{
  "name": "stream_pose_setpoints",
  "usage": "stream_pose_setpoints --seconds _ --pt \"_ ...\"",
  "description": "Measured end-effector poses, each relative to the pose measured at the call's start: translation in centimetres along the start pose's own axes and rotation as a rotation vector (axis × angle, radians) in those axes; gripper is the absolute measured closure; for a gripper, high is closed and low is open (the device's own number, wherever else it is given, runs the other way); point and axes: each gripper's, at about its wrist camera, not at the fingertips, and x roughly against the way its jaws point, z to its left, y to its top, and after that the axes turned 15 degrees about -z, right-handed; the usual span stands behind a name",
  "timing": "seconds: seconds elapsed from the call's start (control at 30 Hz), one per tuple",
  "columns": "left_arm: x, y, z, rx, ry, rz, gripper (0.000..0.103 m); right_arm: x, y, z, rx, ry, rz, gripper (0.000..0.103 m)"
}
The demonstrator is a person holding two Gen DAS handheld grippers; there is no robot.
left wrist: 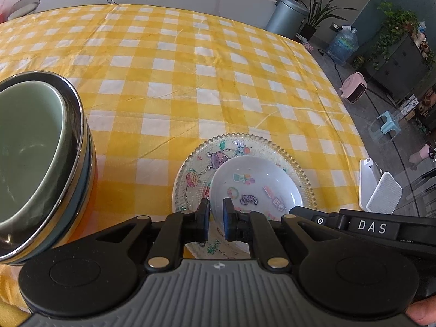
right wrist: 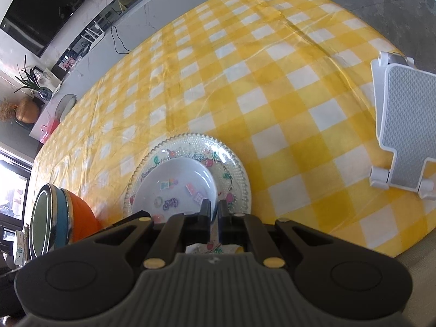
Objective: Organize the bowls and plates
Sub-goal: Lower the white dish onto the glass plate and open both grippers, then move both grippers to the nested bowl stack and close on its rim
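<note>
Stacking plates right now, and both my tongs are on the same little white plate (left wrist: 259, 182) with cartoon stickers printed on it. It sits inside the bigger clear beaded-rim glass plate (left wrist: 196, 163), near my edge of the surface (left wrist: 190, 68), which wears a yellow checked cloth. My left tongs (left wrist: 216, 219) look pressed onto the near rim of the white plate, pads close together with the rim between them. My right tongs (right wrist: 214, 216) are nearly together too, pinching that same plate's rim from the other side, as far as I can tell; the contact is partly hidden behind the fingers.

My guess on the step: the small plate is being seated on the big one, or about to be lifted off. Either way the next move needs both tongs to act together, since the plate is shallow and slick and could tip if one side lets go first.

The bowl stack (left wrist: 41, 163) is off toward the left edge: green bowl nested in a steel one, then blue, then orange at the bottom. The left view shows right into the green bowl, which the right view only catches edge-on. The right view shows the whole white folding stand (right wrist: 403, 125) by the right edge, barely visible in the left one.
</note>
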Motion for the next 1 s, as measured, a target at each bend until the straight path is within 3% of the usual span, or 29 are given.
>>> stream_pose_setpoints --seconds 0.27,0.43,0.63,1.0 --pt "0.0 0.0 -0.3 -0.027 0.007 -0.001 0.090 0.0 0.0 0.3 0.007 -0.007 -0.004 0.101" --pt "0.3 0.1 -0.4 -0.026 0.017 -0.020 0.072 0.2 -0.1 0.3 0.010 -0.016 -0.012 0.099" --pt "0.8 0.5 -0.4 -0.015 0.026 -0.037 0.063 0.5 -0.1 0.4 0.016 -0.019 -0.027 0.095" --pt "2.4 1.0 -1.4 -0.054 0.007 -0.101 0.048 2.2 -0.2 0.6 0.035 0.007 -0.110 0.069"
